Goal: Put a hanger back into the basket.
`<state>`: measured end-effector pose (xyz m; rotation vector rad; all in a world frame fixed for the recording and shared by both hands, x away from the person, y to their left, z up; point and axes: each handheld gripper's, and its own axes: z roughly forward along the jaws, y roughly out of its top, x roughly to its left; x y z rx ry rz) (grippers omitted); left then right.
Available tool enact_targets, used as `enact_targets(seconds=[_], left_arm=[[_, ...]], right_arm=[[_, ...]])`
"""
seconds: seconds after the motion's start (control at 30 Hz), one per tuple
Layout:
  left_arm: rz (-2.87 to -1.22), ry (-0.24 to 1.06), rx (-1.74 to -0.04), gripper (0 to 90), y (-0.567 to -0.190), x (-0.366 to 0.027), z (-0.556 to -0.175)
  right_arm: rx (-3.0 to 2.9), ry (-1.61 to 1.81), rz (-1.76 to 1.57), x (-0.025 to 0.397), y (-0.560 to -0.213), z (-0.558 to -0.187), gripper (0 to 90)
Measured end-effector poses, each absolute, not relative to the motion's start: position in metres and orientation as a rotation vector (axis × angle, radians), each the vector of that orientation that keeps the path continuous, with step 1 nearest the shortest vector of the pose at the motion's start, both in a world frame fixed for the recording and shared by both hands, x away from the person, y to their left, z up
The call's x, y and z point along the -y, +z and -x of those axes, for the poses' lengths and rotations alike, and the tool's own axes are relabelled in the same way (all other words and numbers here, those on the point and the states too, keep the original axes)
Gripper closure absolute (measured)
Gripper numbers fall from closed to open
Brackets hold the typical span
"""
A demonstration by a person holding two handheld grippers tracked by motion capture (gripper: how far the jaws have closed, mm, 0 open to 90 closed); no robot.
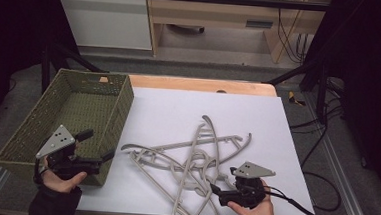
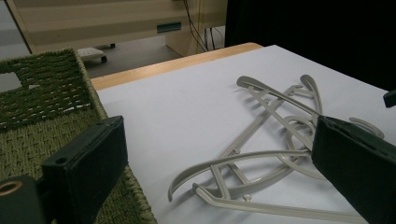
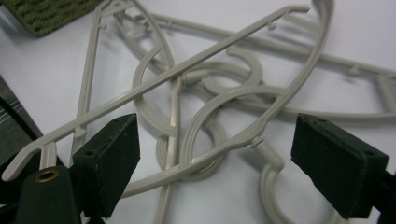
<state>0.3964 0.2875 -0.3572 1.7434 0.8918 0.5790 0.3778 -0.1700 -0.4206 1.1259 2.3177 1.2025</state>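
Several grey plastic hangers [image 1: 198,160] lie tangled in a heap on the white sheet [image 1: 178,107], near the front middle of the table. My right gripper [image 1: 222,179] is held low at the heap's right front edge. Its jaws are open, one on each side of the overlapping hooks and bars [image 3: 187,70], touching none of them. My left gripper [image 1: 98,144] hovers open by the front right corner of a green woven basket [image 1: 120,113] and holds nothing. In the left gripper view the hangers [image 2: 280,98] lie ahead on the sheet, with the basket rim [image 2: 88,88] at the left.
The basket looks empty inside. A strip of wooden tabletop [image 1: 200,84] shows beyond the sheet. Metal frame rails run along the table's sides, and cables [image 1: 316,140] hang at the right. A corner of the basket [image 3: 46,14] shows in the right gripper view.
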Motion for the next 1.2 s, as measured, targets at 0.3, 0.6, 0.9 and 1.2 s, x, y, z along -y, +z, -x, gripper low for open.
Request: enact_targets(seconds=[0.3,0.6,0.9,1.2], left_arm=[[-1.746,0.579,-0.892,3.3,-0.358,-0.287,-0.397],[-1.754,0.576,-0.891,3.4,-0.358,-0.285,-0.397],[-1.759,0.574,-0.890,3.5,-0.359,-0.285,-0.398],[-1.758,0.576,-0.886,3.6,-0.358,-0.284,-0.397]], right_arm=[[-2.412,1.102,-1.202,0.153,-0.447,-0.382,19.4],[-2.433,1.082,-1.312,0.147,-0.458,-0.385,25.3],[-2.456,1.066,-1.337,0.143,-0.468,-0.390,29.3],[-2.481,1.118,-1.407,0.157,-0.466,-0.396,45.9]])
